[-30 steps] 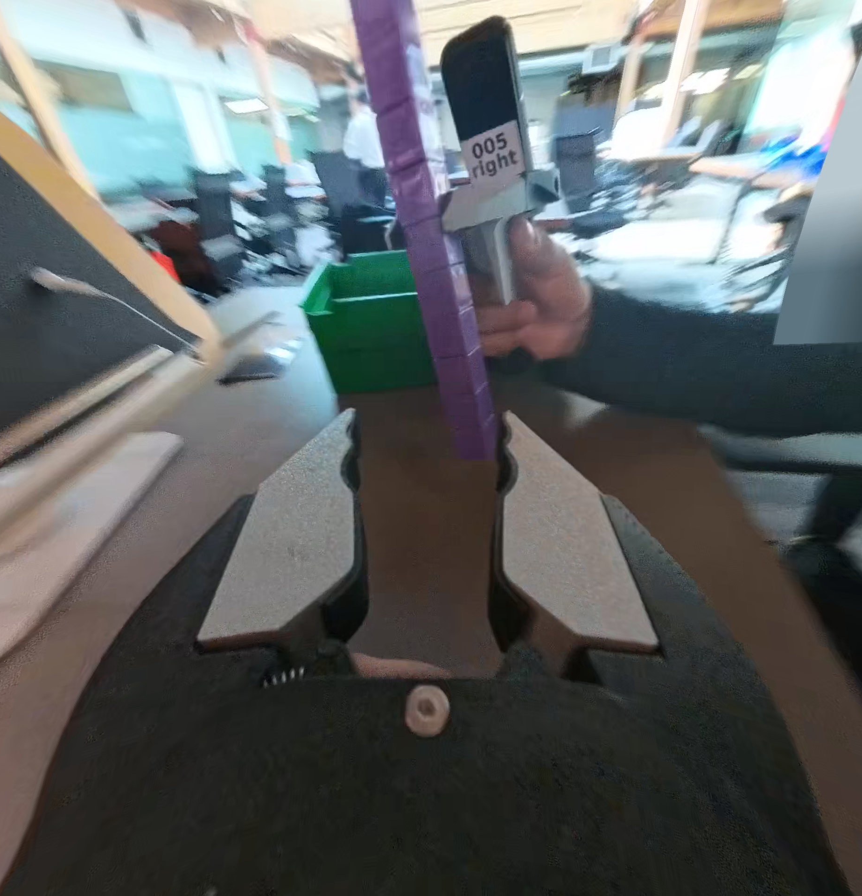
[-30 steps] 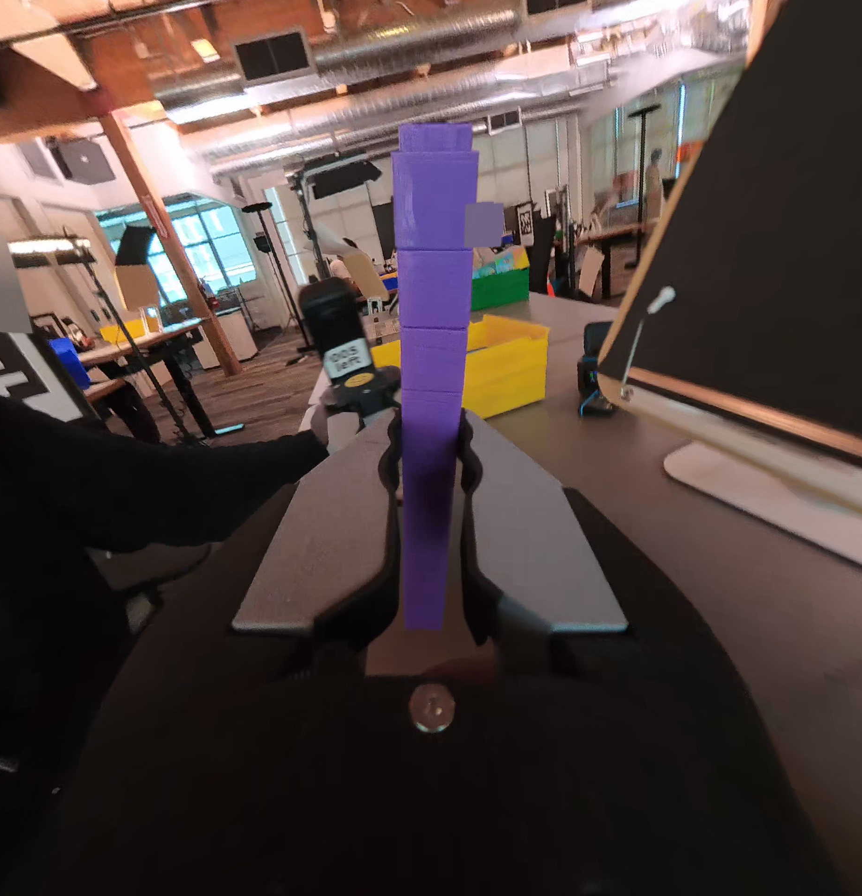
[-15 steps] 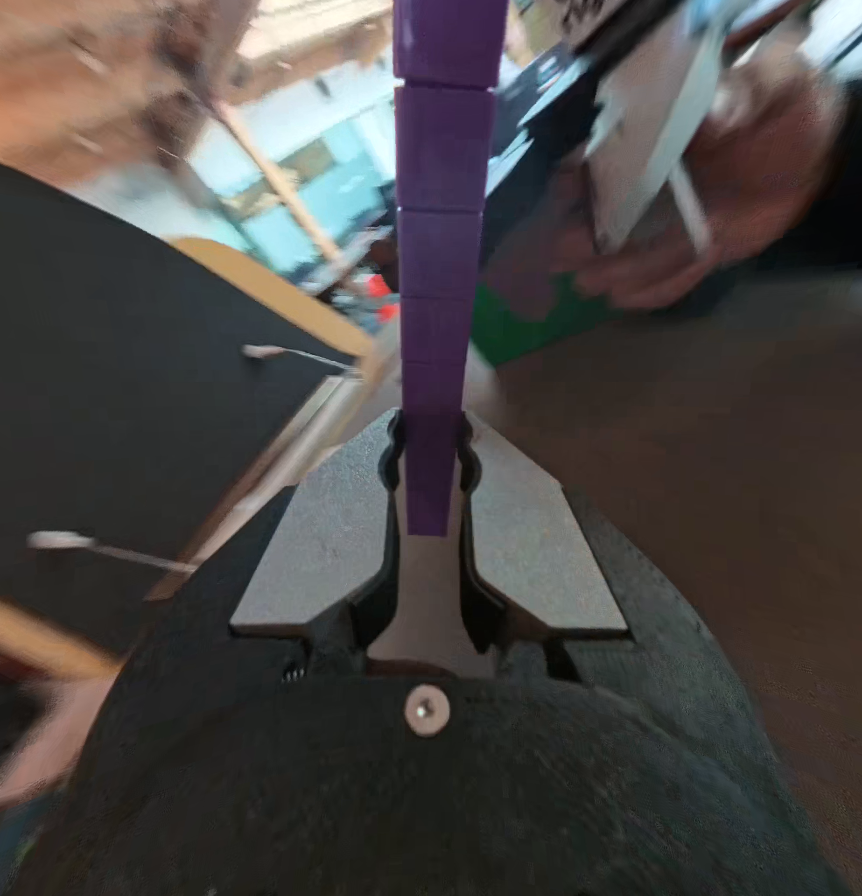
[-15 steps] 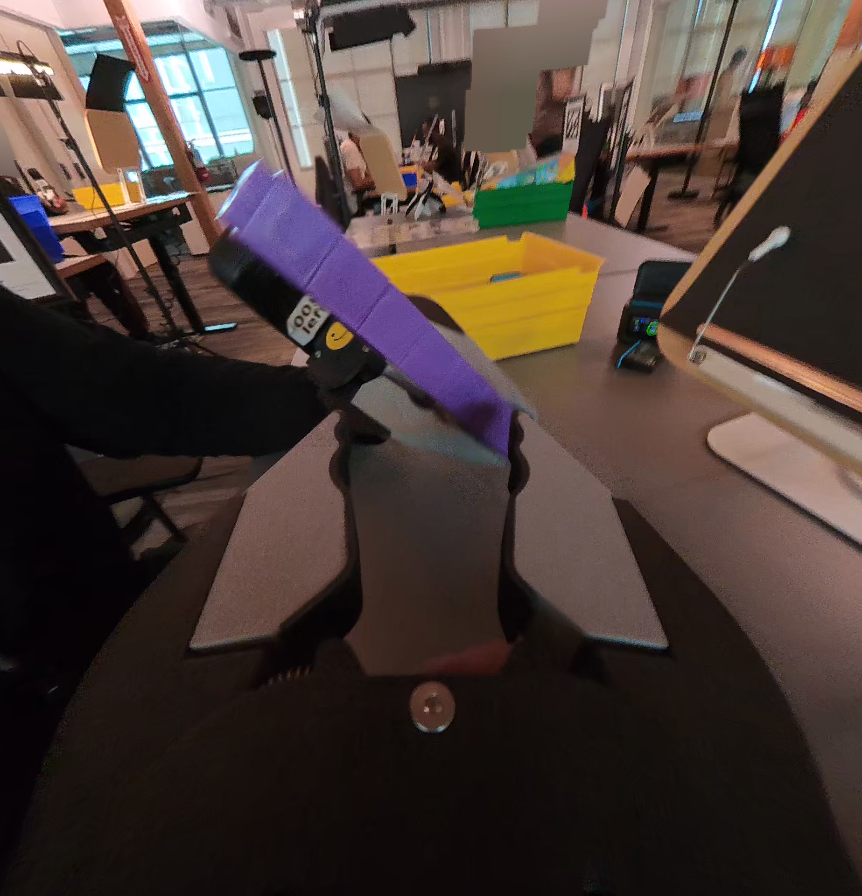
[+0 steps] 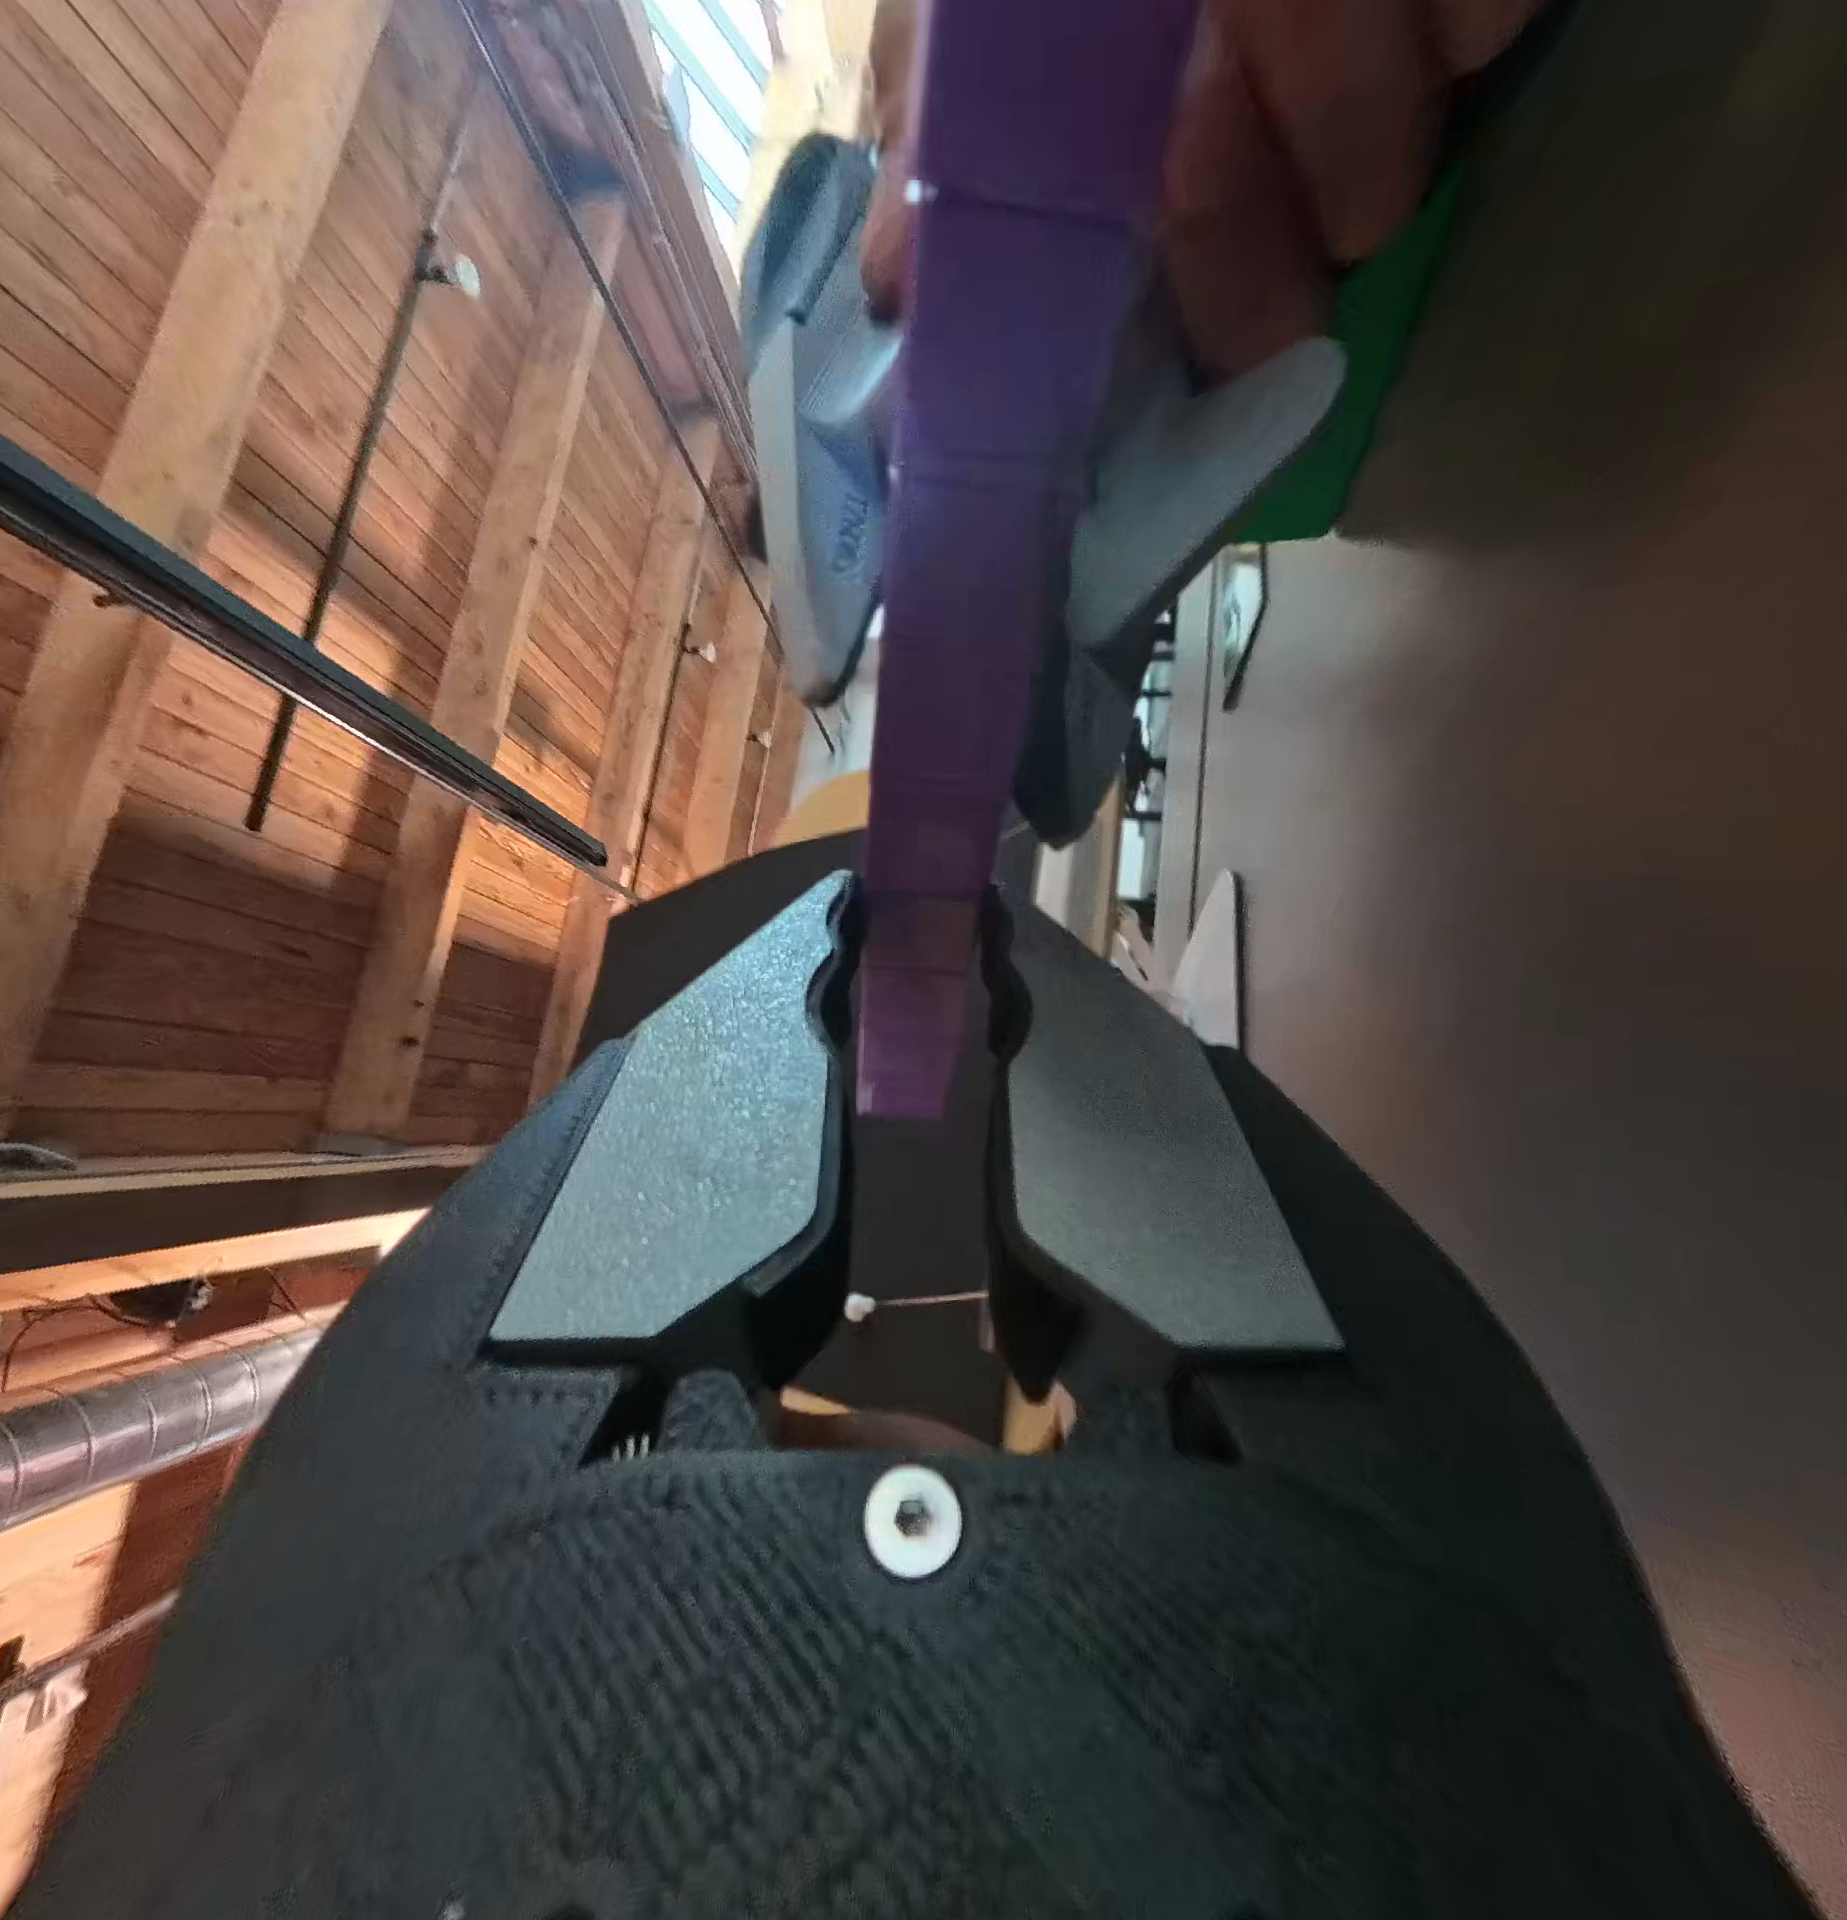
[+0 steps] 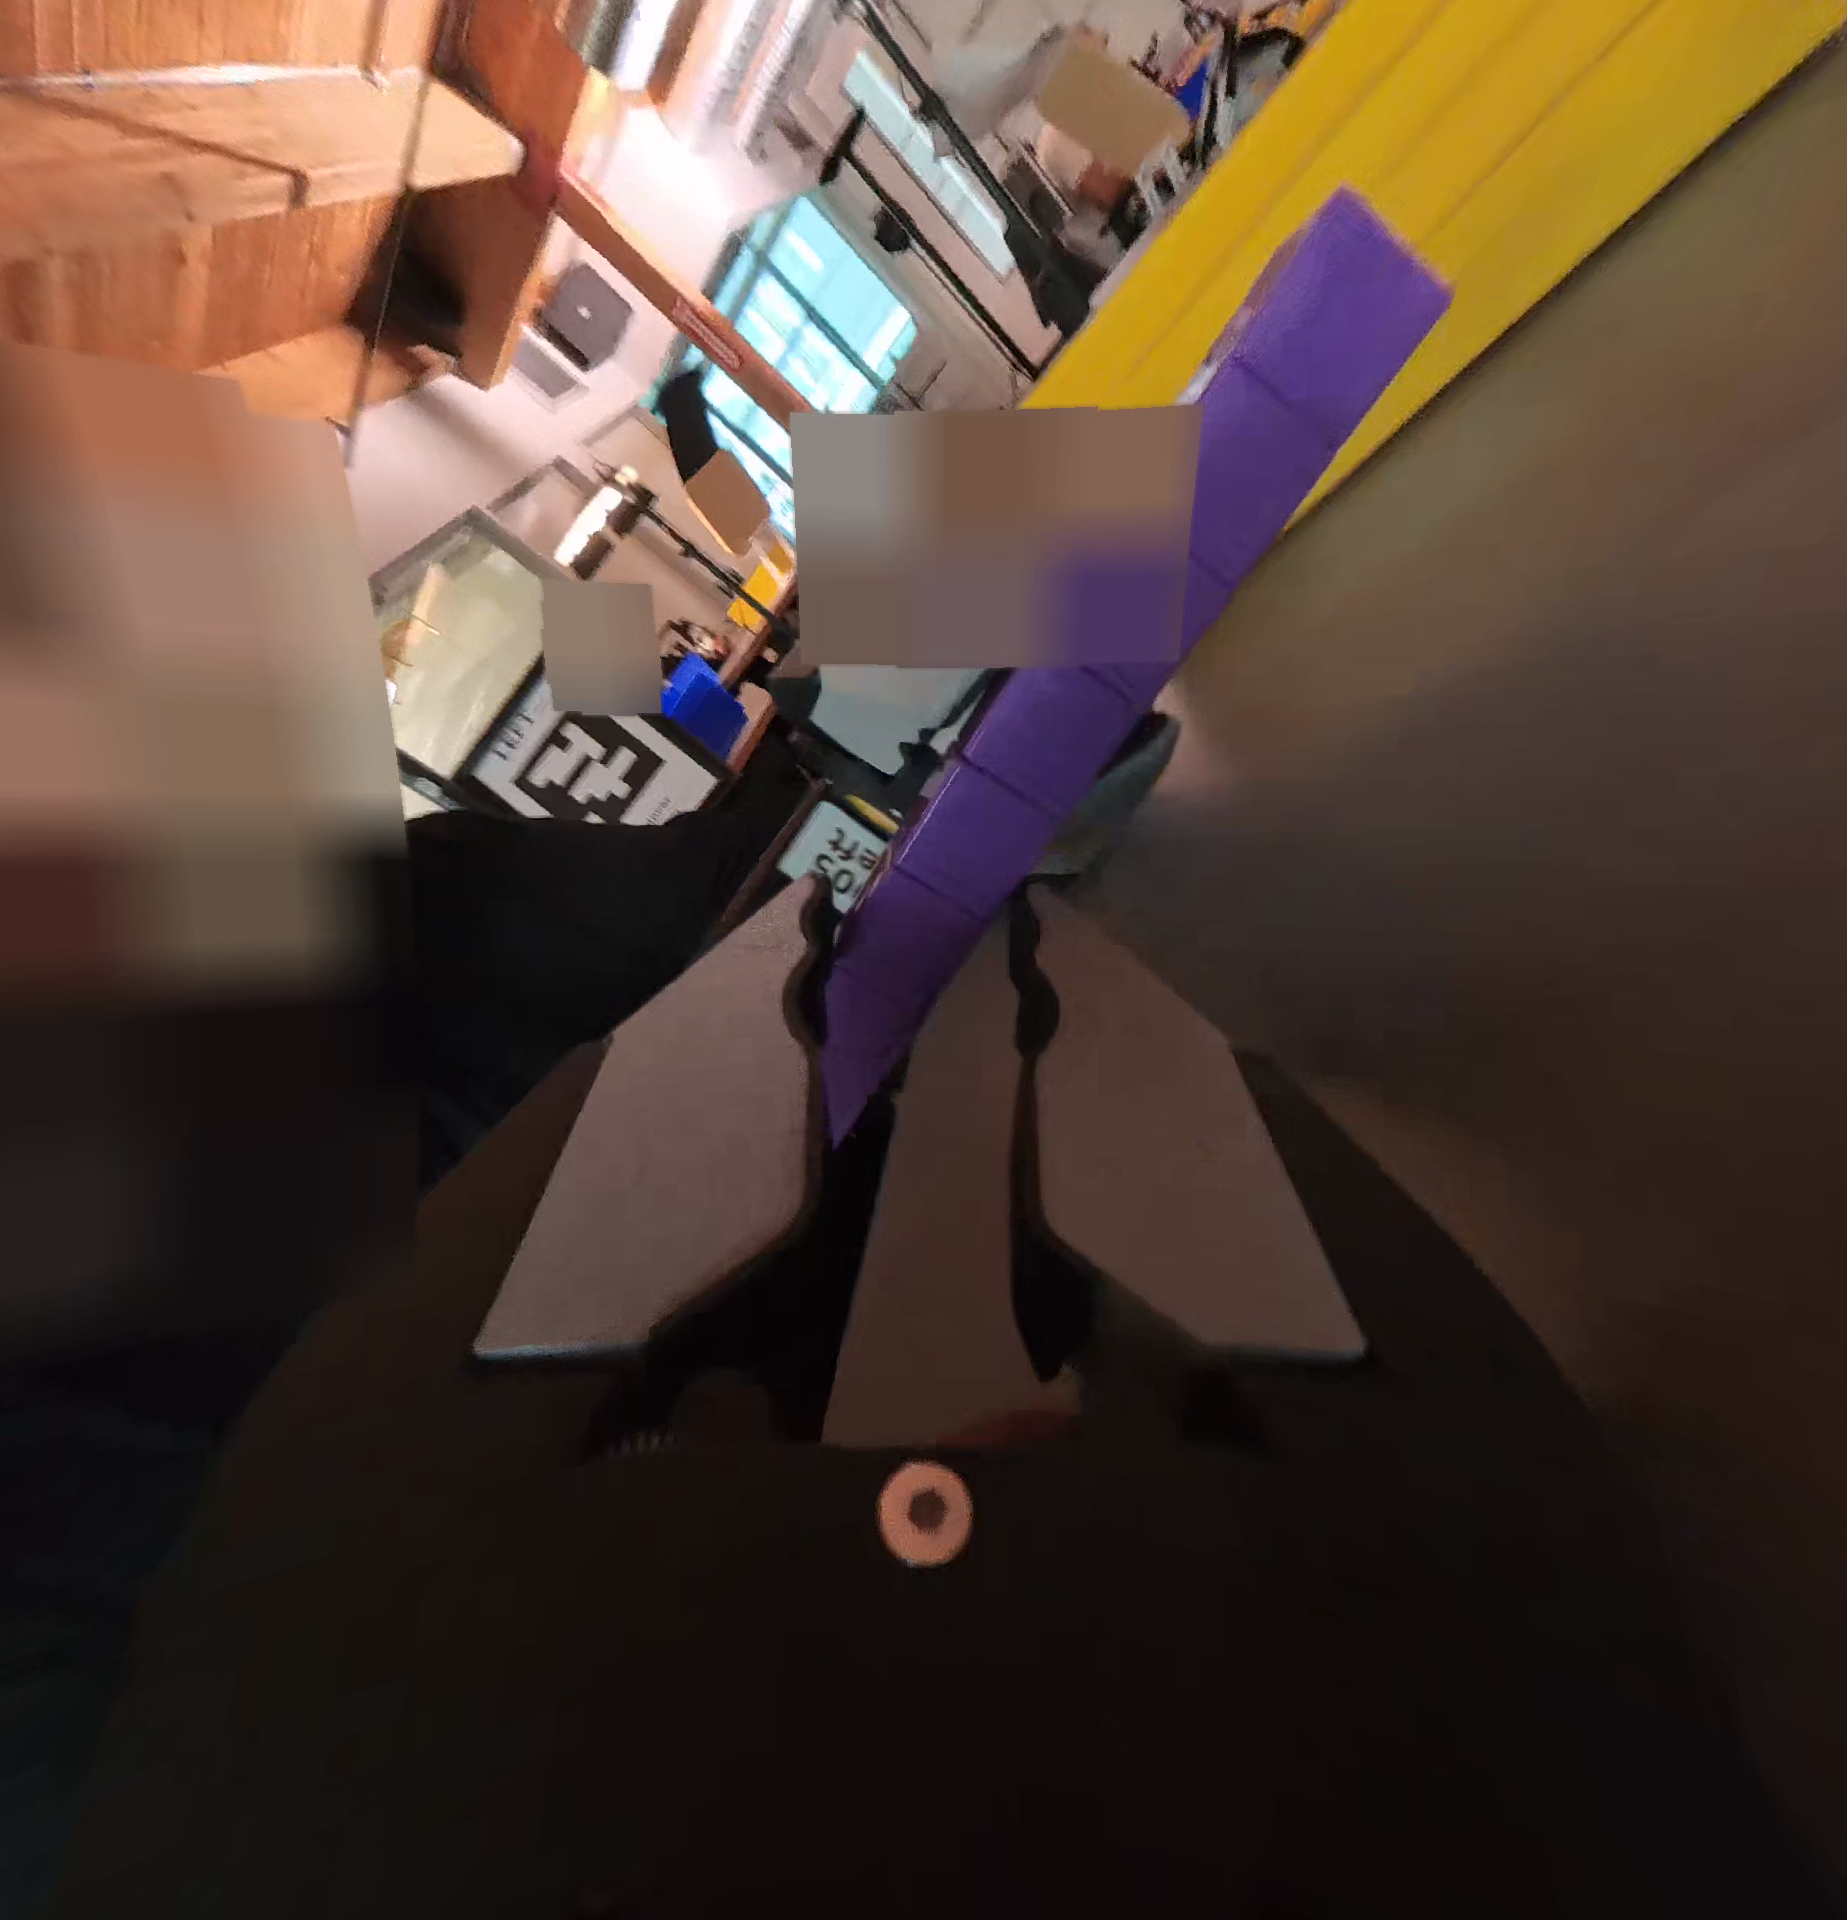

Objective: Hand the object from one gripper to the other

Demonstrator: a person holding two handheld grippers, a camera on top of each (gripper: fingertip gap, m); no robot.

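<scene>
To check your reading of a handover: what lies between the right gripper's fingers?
The purple block bar slants between the right gripper's fingers, leaving a gap on one side; the right wrist view shows it.

A printed label (image 6: pixel 844 858) and a black-and-white marker sign (image 6: pixel 586 774) bear writing.

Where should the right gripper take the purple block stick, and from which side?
Probably on its two flat long faces, beside the left gripper, coming in crosswise. The purple block stick is straight and square-sided, and the open right gripper straddles it there, slightly skewed.
</scene>
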